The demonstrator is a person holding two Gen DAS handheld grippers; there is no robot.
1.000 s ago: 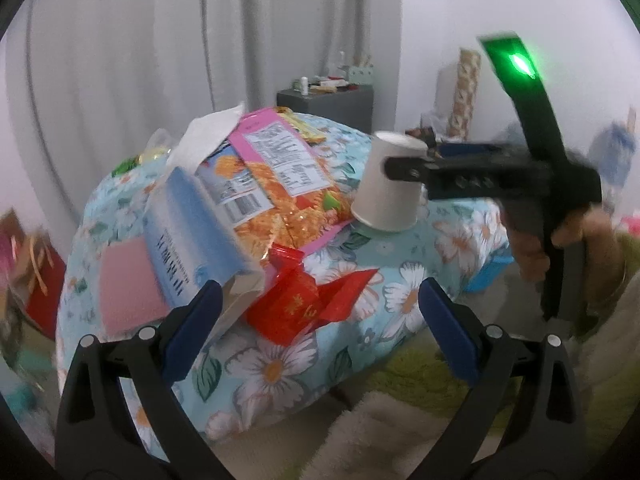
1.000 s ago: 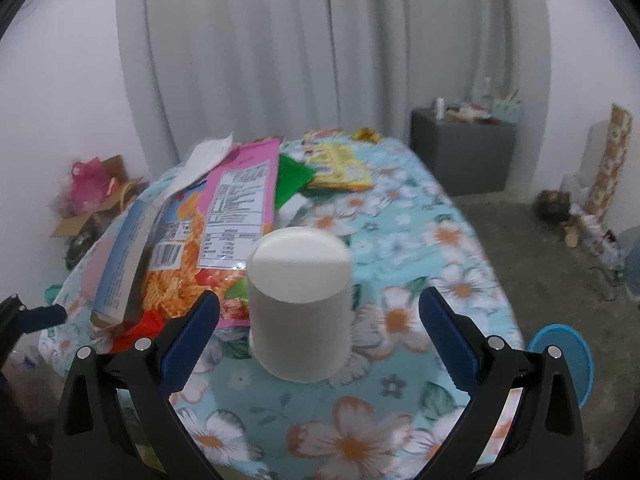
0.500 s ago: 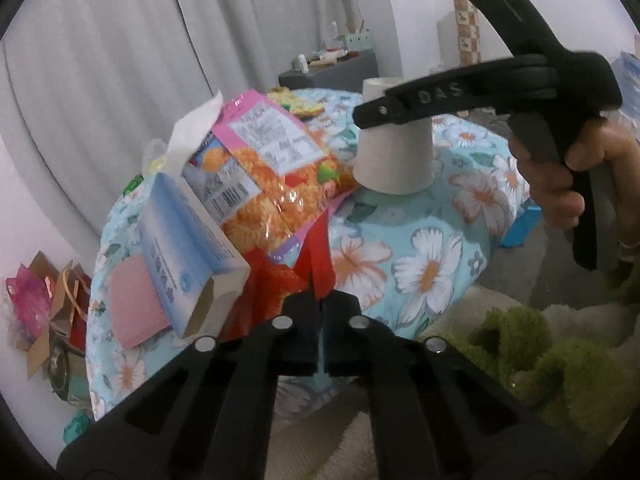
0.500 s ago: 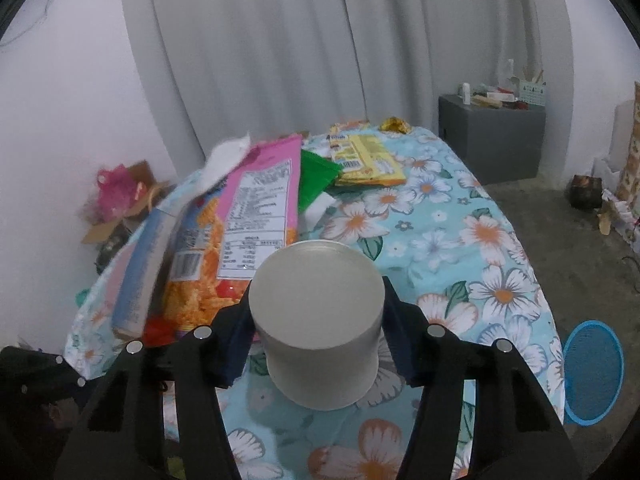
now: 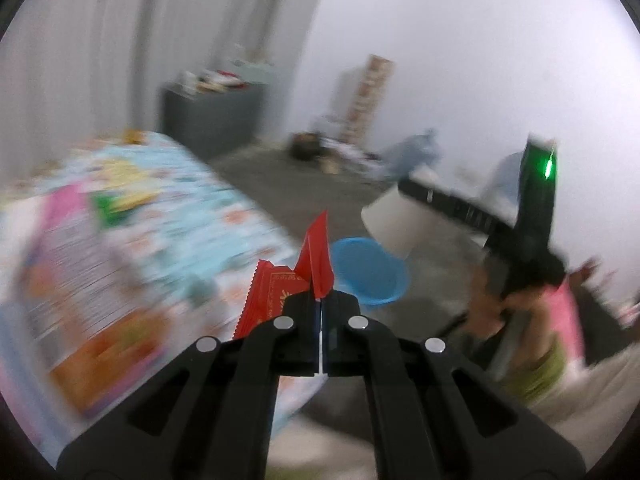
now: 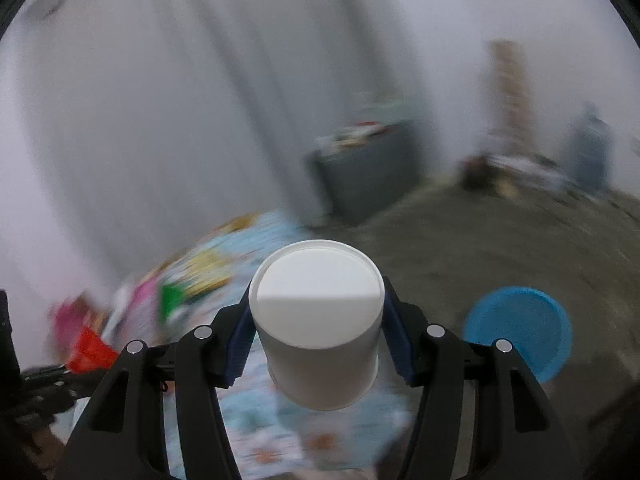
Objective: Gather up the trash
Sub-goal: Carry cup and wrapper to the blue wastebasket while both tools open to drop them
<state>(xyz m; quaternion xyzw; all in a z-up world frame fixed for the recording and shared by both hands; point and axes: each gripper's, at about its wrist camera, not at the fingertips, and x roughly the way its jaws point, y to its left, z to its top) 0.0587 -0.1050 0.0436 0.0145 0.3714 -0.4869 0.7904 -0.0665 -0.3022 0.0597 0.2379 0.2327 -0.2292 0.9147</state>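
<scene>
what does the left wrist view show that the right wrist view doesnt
Only the left wrist view shows the left gripper shut on the red wrapper, the person's hand on the right tool, and the basin's hollow inside. Only the right wrist view shows the right gripper clamping the inverted paper cup. Both show cup, wrapper, blue basin, floral table and grey cabinet.

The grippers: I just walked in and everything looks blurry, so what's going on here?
A person is clearing trash off the flowered table with two handheld grippers. The left gripper is shut on a red wrapper; the right gripper clamps an upside-down white paper cup. Both are lifted off the table, with a blue bin on the floor nearby.
</scene>
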